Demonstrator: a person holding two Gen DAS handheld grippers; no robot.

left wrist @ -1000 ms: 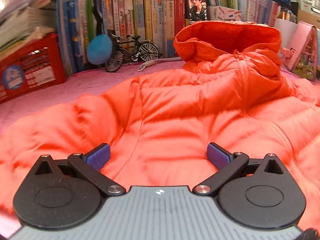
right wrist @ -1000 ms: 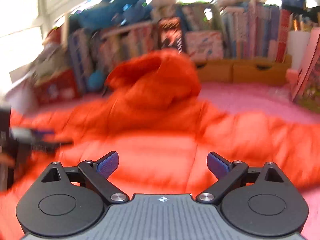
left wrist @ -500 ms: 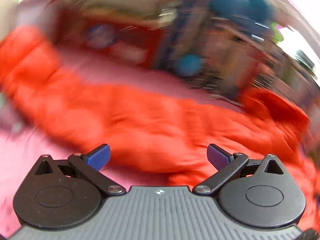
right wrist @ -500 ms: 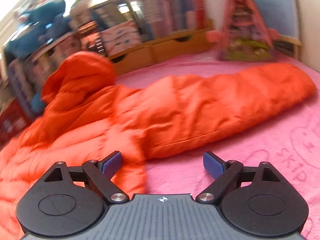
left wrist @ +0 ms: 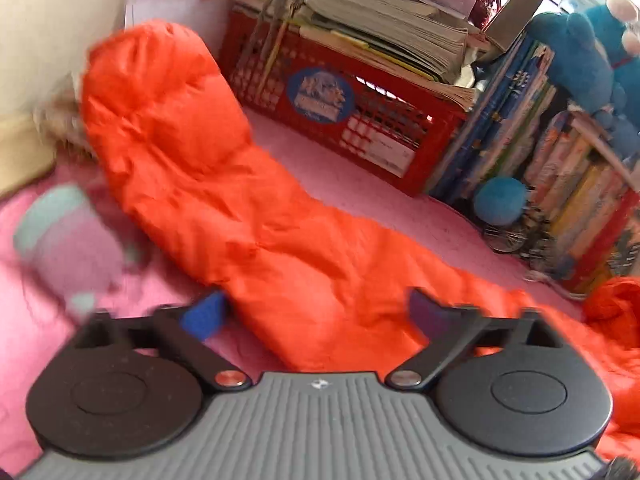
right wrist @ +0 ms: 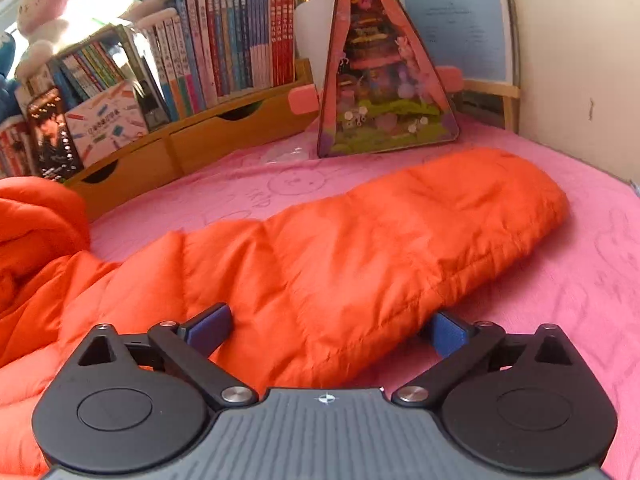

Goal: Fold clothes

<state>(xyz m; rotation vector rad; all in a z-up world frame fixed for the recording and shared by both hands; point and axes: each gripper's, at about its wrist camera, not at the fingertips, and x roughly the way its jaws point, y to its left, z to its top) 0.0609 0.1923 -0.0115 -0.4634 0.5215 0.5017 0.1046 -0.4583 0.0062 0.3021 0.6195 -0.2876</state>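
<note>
An orange puffer jacket lies spread on a pink cover point(left wrist: 360, 184). Its left sleeve point(left wrist: 224, 184) runs away up-left in the left wrist view, and the hood point(left wrist: 616, 304) shows at the right edge. My left gripper point(left wrist: 314, 314) straddles the near part of this sleeve; its jaws are closing, with the pads still apart and not pressing the fabric. In the right wrist view the other sleeve point(right wrist: 400, 232) stretches to the right, with the hood point(right wrist: 36, 216) at far left. My right gripper point(right wrist: 330, 328) stands open astride that sleeve near the shoulder.
A red crate point(left wrist: 360, 120) topped with paper stacks and a row of books point(left wrist: 560, 168) stand behind the left sleeve, with a blue ball point(left wrist: 500, 200) beside them. A triangular pink toy house point(right wrist: 384, 80), wooden drawers point(right wrist: 192, 152) and a wall point(right wrist: 580, 60) border the right sleeve.
Both views have swung outward from the jacket's body: the left now faces the left sleeve, the right the right sleeve. Both grippers have dropped over the sleeves.
</note>
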